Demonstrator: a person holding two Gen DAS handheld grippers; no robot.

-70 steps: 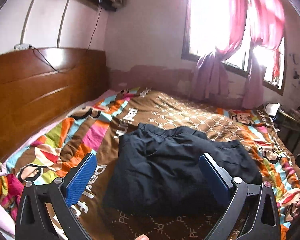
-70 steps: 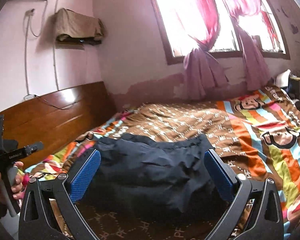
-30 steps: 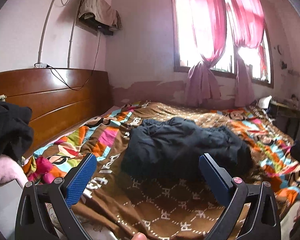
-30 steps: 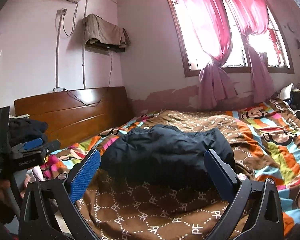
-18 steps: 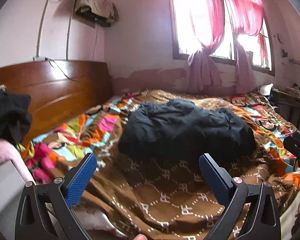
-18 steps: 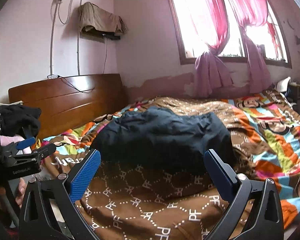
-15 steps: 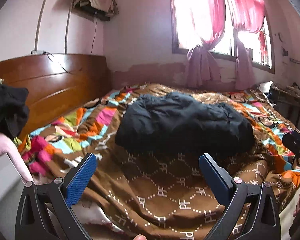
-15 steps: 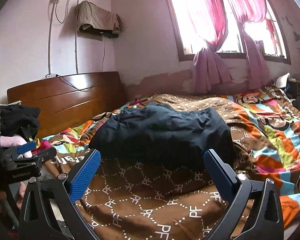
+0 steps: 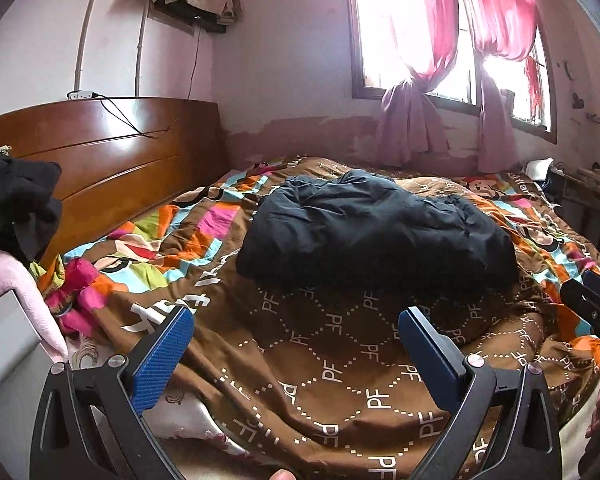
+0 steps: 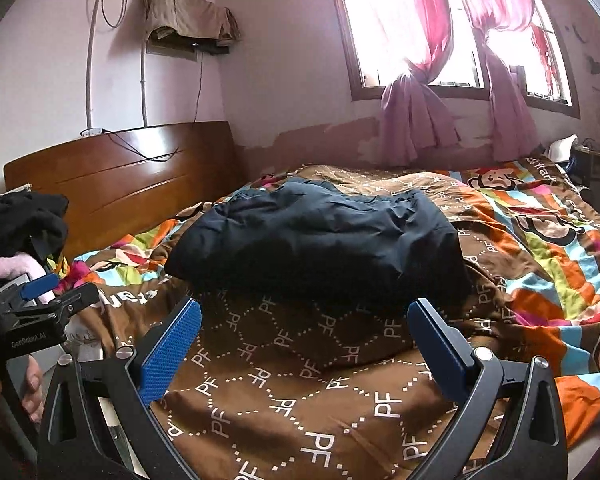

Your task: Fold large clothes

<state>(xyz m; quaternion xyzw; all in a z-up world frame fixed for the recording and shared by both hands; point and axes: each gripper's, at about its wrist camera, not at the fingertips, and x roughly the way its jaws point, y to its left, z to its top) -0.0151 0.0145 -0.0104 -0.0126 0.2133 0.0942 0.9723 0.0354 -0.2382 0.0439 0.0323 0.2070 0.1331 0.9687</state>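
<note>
Dark padded jacket (image 9: 376,232) lies bundled on quilt (image 9: 340,364). Left gripper (image 9: 296,344), right gripper (image 10: 306,334) spread wide, empty (well short). Hem corners should be pinched, then pulled flat.

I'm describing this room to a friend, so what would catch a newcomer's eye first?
A bulky dark navy padded garment lies bundled mid-bed on a loud brown patchwork quilt printed with PF letters and cartoon monkeys. Behind it, bright pink curtains glow against the sunlit window. Up close, the open left gripper and right gripper hang empty.
</note>
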